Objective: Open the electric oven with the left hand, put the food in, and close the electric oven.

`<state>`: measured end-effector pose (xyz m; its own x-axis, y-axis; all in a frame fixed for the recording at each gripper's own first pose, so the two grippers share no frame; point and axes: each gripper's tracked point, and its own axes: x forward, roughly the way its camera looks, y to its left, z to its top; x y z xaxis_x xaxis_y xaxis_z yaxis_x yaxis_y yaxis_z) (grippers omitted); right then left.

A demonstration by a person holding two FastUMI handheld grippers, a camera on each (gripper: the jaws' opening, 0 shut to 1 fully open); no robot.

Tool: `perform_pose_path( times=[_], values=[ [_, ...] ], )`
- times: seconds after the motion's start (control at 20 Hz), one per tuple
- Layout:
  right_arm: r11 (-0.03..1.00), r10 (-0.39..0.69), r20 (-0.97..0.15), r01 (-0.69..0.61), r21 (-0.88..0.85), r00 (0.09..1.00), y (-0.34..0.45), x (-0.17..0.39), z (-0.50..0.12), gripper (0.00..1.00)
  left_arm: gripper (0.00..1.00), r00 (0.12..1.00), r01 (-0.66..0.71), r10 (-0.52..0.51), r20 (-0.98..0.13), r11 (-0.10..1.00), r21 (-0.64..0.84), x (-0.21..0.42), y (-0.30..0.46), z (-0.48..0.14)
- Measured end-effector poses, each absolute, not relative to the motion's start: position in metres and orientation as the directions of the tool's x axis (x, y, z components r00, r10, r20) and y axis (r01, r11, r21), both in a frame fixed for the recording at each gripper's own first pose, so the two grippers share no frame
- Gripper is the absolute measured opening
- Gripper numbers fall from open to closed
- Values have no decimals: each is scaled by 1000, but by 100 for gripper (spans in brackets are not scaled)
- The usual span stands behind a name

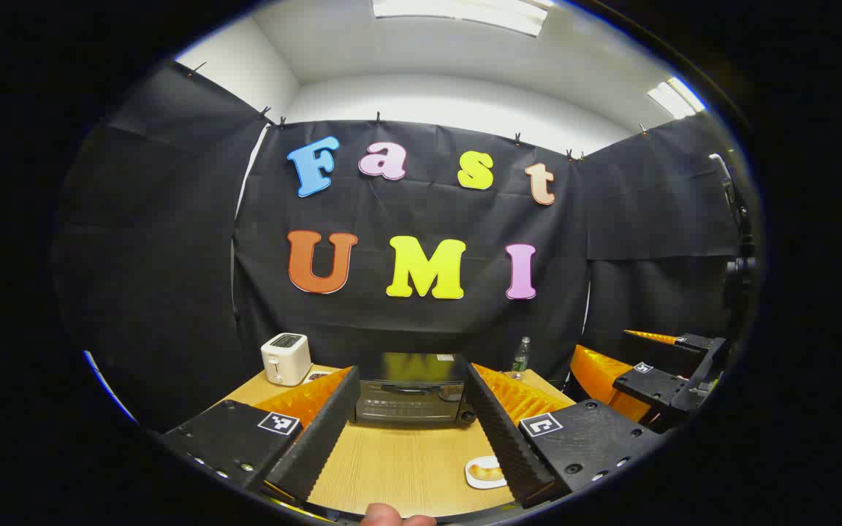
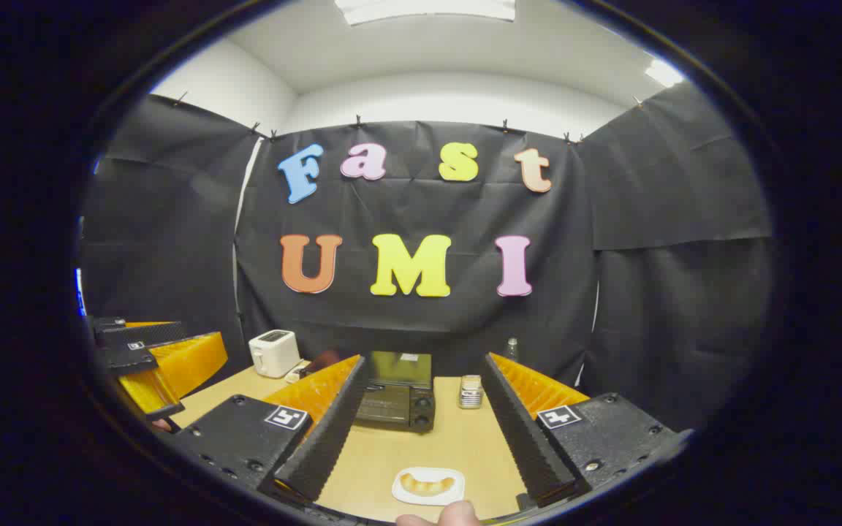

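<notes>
On the counter (image 2: pixel 457 438): electric oven (image 2: pixel 395 400) at 12 o'clock, door closed.
Left gripper (image 1: pixel 410 431) and right gripper (image 2: pixel 421 431) hover with jaws apart, holding nothing. Food (image 2: pixel 427 483) lies on a white plate (image 2: pixel 406 495) at 6 o'clock of the oven; toaster (image 2: pixel 273 353) at 10 o'clock.

You hold your left gripper (image 1: pixel 410 431) and right gripper (image 2: pixel 421 427) level, side by side, jaws spread wide.
</notes>
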<state>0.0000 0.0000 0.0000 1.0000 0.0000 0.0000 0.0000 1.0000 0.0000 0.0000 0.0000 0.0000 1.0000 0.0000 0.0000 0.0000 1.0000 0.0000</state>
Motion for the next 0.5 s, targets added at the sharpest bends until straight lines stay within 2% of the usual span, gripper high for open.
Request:
perform_pose_path(
  times=[0.15, 0.5],
  values=[
    [1000, 0, -10, 0, 5, 1000, -2, 5, -2, 98, 94, 999, -39, 39, -8, 999, 1, 6, 11, -5],
    [1000, -7, -33, 7, 18, 999, -7, 9, -8, 98, 94, 998, -57, 57, -7, 998, 11, 11, 8, -1]
  ],
)
